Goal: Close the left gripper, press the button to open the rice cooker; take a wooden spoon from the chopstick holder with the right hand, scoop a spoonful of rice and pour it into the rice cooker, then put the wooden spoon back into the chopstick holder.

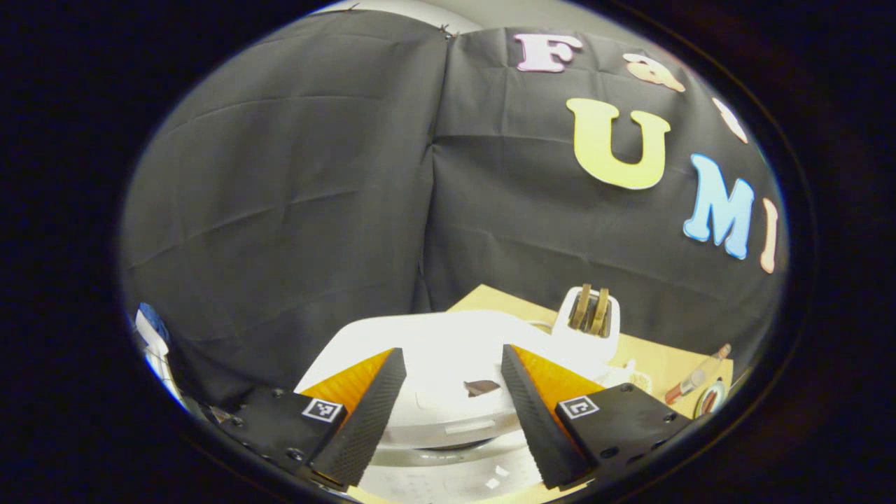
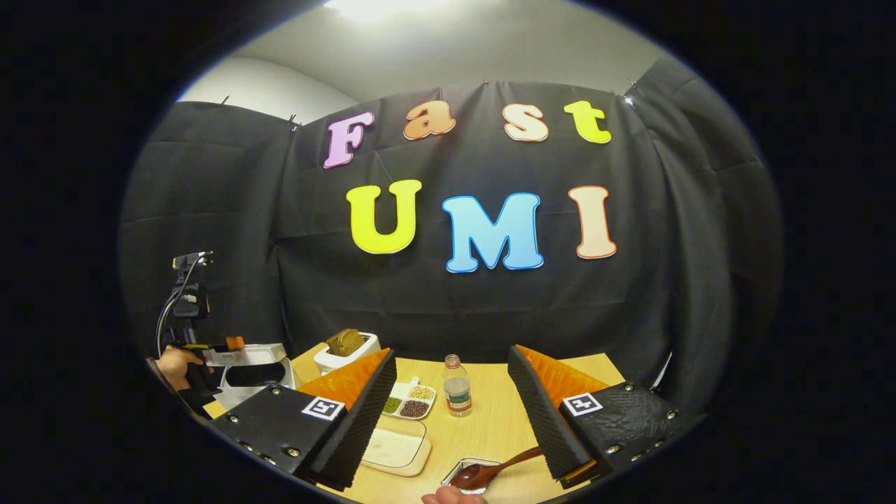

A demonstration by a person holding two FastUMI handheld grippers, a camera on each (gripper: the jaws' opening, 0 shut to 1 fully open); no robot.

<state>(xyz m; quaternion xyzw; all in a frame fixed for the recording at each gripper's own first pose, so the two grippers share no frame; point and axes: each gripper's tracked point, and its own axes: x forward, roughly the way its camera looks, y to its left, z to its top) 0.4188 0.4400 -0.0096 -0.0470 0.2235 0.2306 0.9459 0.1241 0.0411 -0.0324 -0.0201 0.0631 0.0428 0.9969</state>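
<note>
so the rice cooker (image 1: 448, 378) is sitting right in front of my left gripper (image 1: 451, 399), white body low in the left gripper view, and the jaws are spread wide apart with nothing between them. There's a small dark mark on the lid there but I can't tell what it is. In the right gripper view the cooker (image 2: 252, 374) is over at the far left with its lid up, and I can see the other gripper (image 2: 210, 346) and the hand (image 2: 171, 367) holding it right beside it

The wooden spoon (image 2: 493, 470) is lying low in the right gripper view, its bowl in a small metal tray (image 2: 458, 476) and its handle running up toward one finger of my right gripper (image 2: 451, 413). That one's jaws are wide open too; whether the handle touches the finger I can't tell. A fingertip (image 2: 448, 497) pokes in at the bottom edge

Around that on the wooden table (image 2: 490, 427): a shallow white tray (image 2: 392, 448), a divided dish of beans (image 2: 409, 400), a small bottle (image 2: 458, 386), and a white toaster (image 2: 346, 348) with bread in it, just behind the cooker
</note>
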